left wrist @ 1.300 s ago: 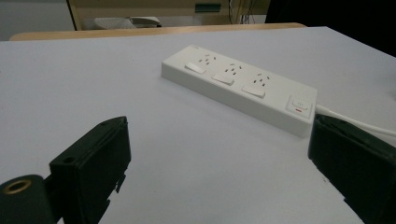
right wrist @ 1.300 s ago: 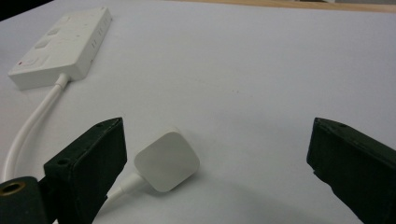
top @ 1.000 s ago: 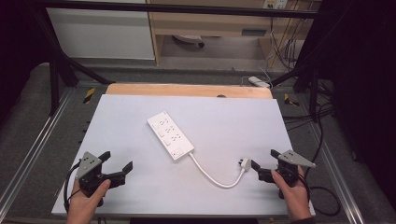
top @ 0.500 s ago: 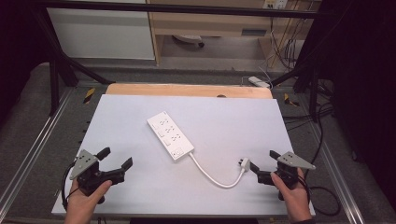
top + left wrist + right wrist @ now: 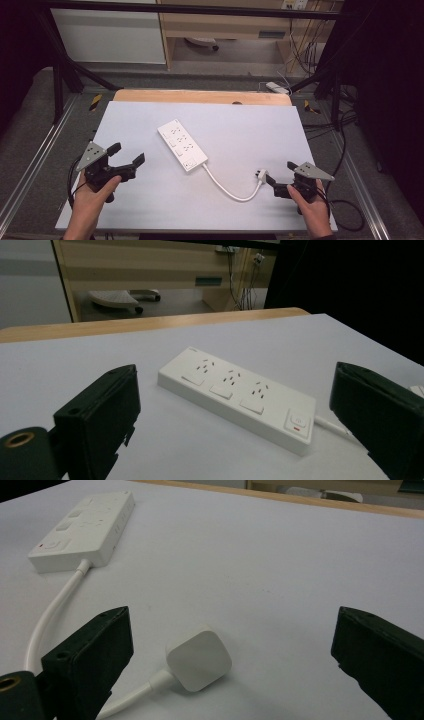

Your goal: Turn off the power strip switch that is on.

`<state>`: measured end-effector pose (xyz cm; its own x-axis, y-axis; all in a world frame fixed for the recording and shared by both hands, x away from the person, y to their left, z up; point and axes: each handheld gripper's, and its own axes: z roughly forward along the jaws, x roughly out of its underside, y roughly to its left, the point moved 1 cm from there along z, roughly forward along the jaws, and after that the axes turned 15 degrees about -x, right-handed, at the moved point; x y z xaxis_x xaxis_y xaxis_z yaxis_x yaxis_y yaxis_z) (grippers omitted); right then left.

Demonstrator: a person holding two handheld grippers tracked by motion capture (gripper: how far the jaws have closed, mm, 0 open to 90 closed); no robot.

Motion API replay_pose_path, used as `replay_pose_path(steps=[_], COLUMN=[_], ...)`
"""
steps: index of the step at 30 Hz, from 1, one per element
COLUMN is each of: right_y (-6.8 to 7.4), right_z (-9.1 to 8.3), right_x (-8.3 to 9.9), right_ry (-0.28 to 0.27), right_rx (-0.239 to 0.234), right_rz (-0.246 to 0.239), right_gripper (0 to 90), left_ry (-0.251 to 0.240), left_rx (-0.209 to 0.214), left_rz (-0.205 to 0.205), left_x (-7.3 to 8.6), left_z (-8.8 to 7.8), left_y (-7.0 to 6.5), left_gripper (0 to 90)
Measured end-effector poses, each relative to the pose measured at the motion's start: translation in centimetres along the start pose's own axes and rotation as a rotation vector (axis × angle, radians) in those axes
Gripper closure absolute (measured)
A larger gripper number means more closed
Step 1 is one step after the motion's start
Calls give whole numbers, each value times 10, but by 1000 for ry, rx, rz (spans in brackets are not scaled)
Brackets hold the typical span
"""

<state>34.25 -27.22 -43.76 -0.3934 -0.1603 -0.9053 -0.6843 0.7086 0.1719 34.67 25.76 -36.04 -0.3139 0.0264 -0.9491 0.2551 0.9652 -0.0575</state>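
A white power strip (image 5: pixel 182 145) lies flat near the middle of the high view, on a pale grey table top (image 5: pixel 240 125), set on a slant with its far end toward the upper left of the frame. Its sockets face up, and the switch sits at the near end, where a white cord (image 5: pixel 227 189) leaves it. The cord curves toward the lower right of the frame and ends in a white plug (image 5: pixel 261 176) lying on the table top.

The right gripper (image 5: pixel 278 186) sits low at the lower right of the high view, held in a hand (image 5: pixel 311 207) that comes in from the bottom edge. Its jaws are spread wide and hold nothing. In the right gripper view the plug (image 5: pixel 199 657) rests in the lower middle of the frame, between the two black jaws but closer to the left one, touching neither.

The left gripper (image 5: pixel 126 157) is at the lower left of the high view, well apart from the power strip, in the other hand (image 5: pixel 92 196). Its jaws are also spread and empty. In the left gripper view the power strip (image 5: pixel 237 398) lies in the middle of the frame, beyond the gap between the jaws.

A wooden strip (image 5: pixel 200 96) runs along the far edge of the table top.
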Motion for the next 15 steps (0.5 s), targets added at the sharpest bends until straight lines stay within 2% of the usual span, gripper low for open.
replay_pose_path(steps=[7, 15], right_y=[0, 0], right_z=[1, 1], right_x=[0, 0], right_ry=[1, -1], right_rx=[-4, -5], right_rz=[3, 4], right_gripper=[32, 33], left_ry=[0, -7], left_rx=[14, 26], left_rz=[21, 20], left_x=[-12, -20], left_z=[13, 25], left_y=[-6, -11], left_gripper=[58, 59])
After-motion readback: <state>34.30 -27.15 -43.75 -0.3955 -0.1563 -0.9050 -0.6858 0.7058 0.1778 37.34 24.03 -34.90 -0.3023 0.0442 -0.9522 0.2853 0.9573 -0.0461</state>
